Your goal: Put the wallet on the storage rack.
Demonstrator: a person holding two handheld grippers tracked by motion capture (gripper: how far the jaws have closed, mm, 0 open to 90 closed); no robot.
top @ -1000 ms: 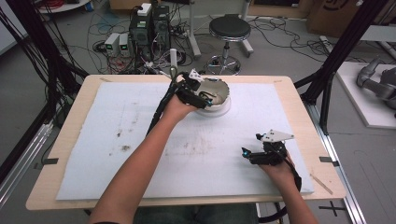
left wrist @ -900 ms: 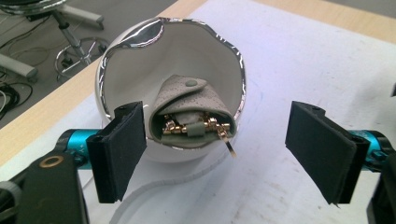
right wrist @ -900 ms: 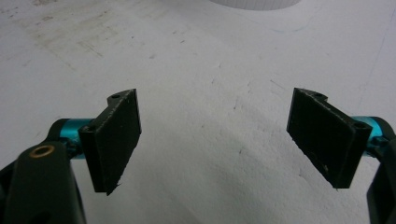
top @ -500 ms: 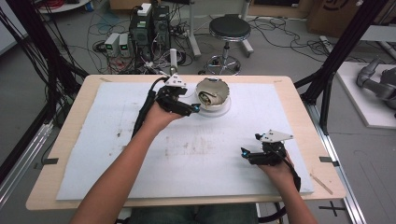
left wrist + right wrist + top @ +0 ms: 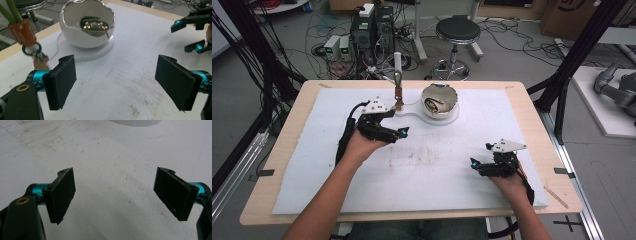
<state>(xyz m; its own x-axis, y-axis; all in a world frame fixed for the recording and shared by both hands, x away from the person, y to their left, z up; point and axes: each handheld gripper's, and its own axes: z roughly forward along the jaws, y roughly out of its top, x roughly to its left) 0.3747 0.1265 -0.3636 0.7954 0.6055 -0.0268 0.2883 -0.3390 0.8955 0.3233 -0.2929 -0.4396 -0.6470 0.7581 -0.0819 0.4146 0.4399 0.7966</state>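
A white egg-shaped bowl (image 5: 439, 102) stands on a flat white base at the back middle of the table. Inside the bowl (image 5: 87, 27) lies a small gold and green piece (image 5: 95, 25). Left of it hangs an orange key tag (image 5: 23, 31) on a green cord, with a key (image 5: 40, 60) touching the mat. My left gripper (image 5: 398, 125) hovers open and empty, front-left of the bowl, in its own view (image 5: 120, 82). My right gripper (image 5: 478, 161) rests open at the front right, with bare mat between its jaws (image 5: 118, 196).
A white mat (image 5: 427, 170) covers the wooden table (image 5: 287, 135). A faint brown stain (image 5: 422, 155) marks the mat's middle. Off the far edge are a stool (image 5: 458, 30), computer boxes (image 5: 372, 30) and cables on the floor. Black frame posts (image 5: 562, 85) stand right.
My left gripper has drawn back from the bowl, moving left and toward the person, with open, empty jaws. The right gripper has stayed still.
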